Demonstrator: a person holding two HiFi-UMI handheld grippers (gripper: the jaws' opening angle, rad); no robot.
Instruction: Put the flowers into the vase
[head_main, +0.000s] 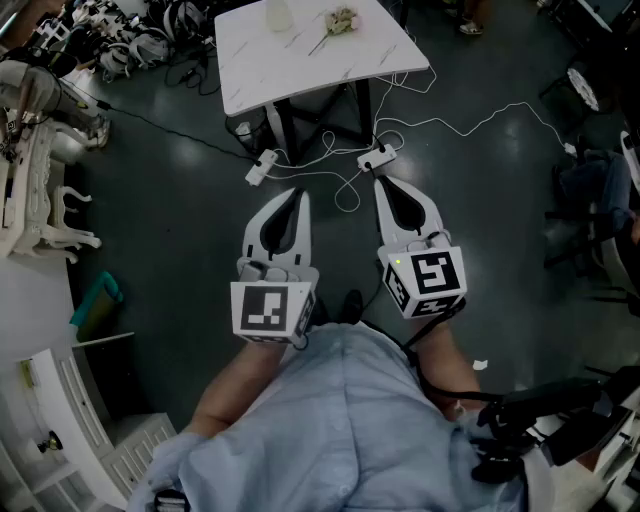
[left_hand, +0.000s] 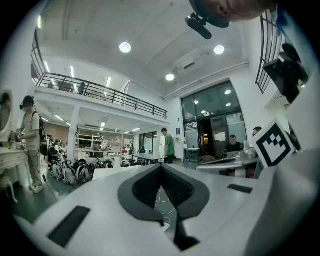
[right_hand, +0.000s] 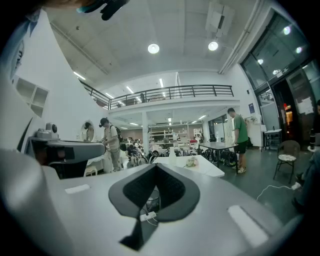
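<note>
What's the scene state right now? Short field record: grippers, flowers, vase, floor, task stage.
left gripper: jaws together, empty, held in front of the person
right gripper: jaws together, empty, beside the left gripper
flowers: lying on the white table, right of the vase
vase: upright on the white table, apart from the flowers
floor: two power strips with white cables, between grippers and table
task stage: not begun; both grippers short of the table

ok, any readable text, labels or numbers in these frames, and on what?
No readable words or numbers anywhere.
Square markers on left gripper and right gripper: patterns only, no letters.
Too blurred: door papers.
Too small: blue wall sign.
</note>
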